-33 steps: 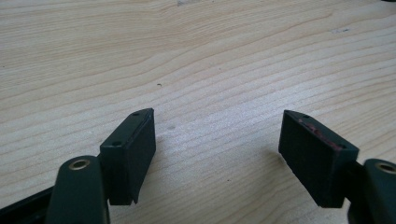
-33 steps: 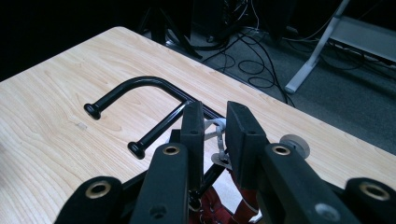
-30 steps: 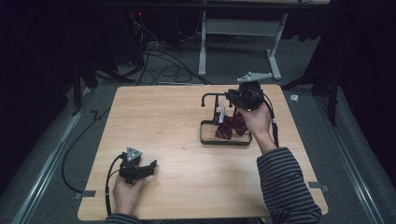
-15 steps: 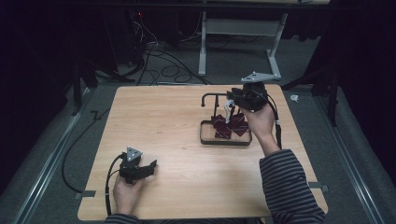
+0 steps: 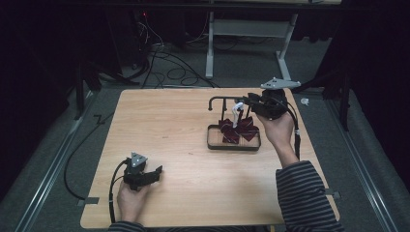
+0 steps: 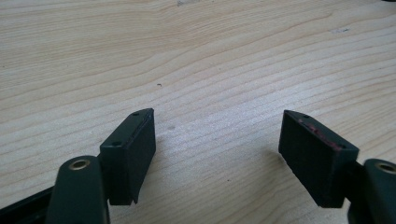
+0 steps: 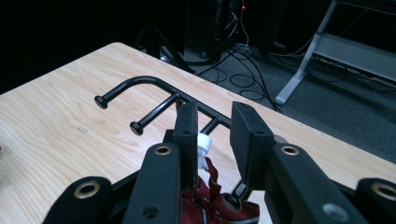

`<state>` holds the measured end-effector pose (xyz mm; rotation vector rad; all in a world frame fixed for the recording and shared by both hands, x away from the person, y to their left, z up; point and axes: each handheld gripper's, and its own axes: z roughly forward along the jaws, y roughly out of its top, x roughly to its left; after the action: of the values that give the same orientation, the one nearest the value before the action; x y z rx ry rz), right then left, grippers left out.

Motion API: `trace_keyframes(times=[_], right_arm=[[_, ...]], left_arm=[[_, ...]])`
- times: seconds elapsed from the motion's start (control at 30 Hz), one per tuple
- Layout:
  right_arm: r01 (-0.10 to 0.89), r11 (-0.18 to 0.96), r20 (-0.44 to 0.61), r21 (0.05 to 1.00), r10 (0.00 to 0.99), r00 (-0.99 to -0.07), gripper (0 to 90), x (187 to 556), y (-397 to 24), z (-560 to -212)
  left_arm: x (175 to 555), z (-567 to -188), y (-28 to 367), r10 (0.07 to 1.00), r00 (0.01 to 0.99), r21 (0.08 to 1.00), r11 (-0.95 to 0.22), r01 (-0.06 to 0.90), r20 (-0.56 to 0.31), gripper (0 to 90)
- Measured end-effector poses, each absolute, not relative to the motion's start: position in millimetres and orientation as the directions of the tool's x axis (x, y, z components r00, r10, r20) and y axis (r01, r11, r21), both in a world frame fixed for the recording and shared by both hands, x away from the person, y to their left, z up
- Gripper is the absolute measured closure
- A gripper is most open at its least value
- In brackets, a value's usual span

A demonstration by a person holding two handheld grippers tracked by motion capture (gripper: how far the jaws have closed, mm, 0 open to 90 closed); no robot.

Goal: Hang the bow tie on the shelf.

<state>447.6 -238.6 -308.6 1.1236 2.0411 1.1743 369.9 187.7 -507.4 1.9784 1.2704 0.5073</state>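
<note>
A black wire rack with knobbed hooks stands at the back of a shallow black tray right of the table's middle. Dark red fabric pieces lie in the tray, and a white loop rises from them towards the rack. My right gripper hovers at hook height just right of the rack. In the right gripper view its jaws stand apart; the white loop rests against the left jaw, the red fabric hangs below, and the rack lies beyond. My left gripper rests open near the front left, its jaws wide over bare wood.
The wooden table has bare room across its left and middle. Behind it are cables on grey floor and a white desk frame. Dark surroundings flank both sides.
The right gripper has risen from over the tray to the level of the rack's hooks, drawing the white loop upward. The left gripper has stayed still.
</note>
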Motion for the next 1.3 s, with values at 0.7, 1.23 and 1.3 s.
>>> trace_keyframes(times=[0.7,1.23,1.3], right_arm=[[0.388,0.233,-0.01,0.892,0.867,-0.498,76.1,414.8,-269.7,-317.0],[0.399,0.199,0.018,0.895,0.879,-0.477,76.1,393.9,-290.0,-333.7],[0.399,0.195,0.02,0.896,0.88,-0.475,76.1,391.4,-292.2,-335.5]], left_arm=[[369.8,-507.6,187.0,0.899,0.436,0.747,-0.258,0.612,-0.047,27.9],[369.6,-507.4,186.4,0.898,0.438,0.744,-0.267,0.612,-0.039,28.0],[369.6,-507.4,186.4,0.898,0.438,0.744,-0.267,0.612,-0.038,28.1]])
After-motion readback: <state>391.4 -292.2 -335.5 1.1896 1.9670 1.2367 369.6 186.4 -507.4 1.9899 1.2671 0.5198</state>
